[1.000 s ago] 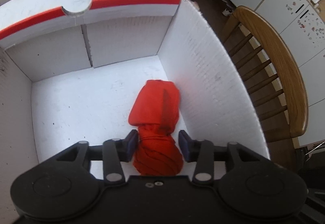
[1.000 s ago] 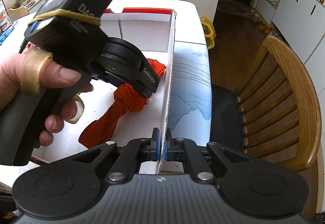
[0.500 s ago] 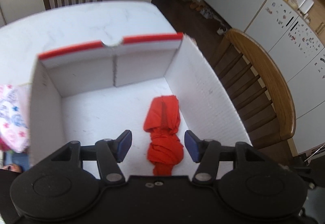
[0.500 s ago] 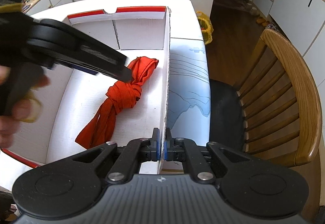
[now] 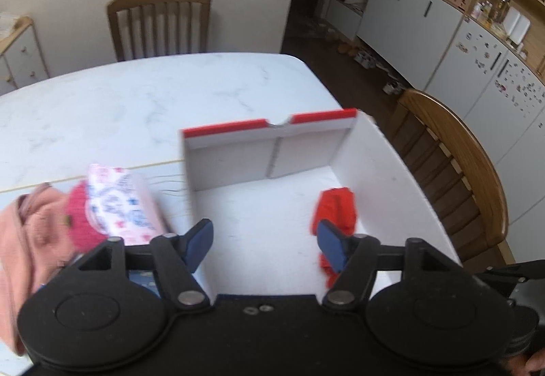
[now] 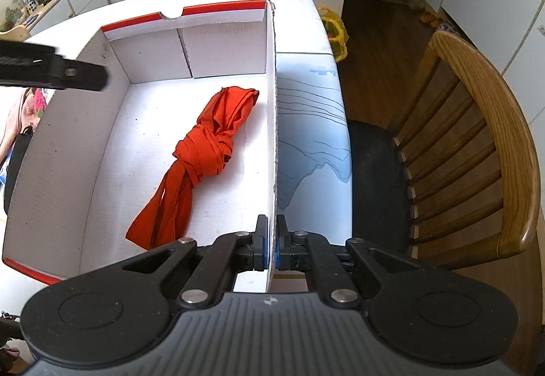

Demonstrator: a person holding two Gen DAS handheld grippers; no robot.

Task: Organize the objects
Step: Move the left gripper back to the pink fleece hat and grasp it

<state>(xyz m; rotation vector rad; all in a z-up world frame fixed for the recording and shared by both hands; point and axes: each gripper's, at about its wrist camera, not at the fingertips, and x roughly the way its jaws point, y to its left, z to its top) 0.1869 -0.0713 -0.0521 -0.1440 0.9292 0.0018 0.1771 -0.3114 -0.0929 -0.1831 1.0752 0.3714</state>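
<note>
White marble-patterned bench (image 5: pixel 129 110) carries a white cardboard box with red rims (image 6: pixel 143 48). Inside lies a knotted orange-red cloth (image 6: pixel 201 154), close to the right wall (image 6: pixel 270 137). The right gripper (image 6: pixel 271 244) has its fingers clamped flat on that wall's top edge. The left gripper (image 5: pixel 264 241) (blurred) has just been spreading its fingers, which stand wide with nothing between them. Pink and patterned fabrics (image 5: pixel 119 205) lie left of the box.

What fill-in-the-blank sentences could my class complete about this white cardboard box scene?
1. The knotted orange cloth lies inside the white cardboard box with the ____ rim.
2. The right gripper is shut on the box's ____.
3. The left gripper has just been opening; its blue fingers hold ____.
4. The rolled patterned cloth lies ____ the box.

Answers: red; wall; nothing; outside
</note>
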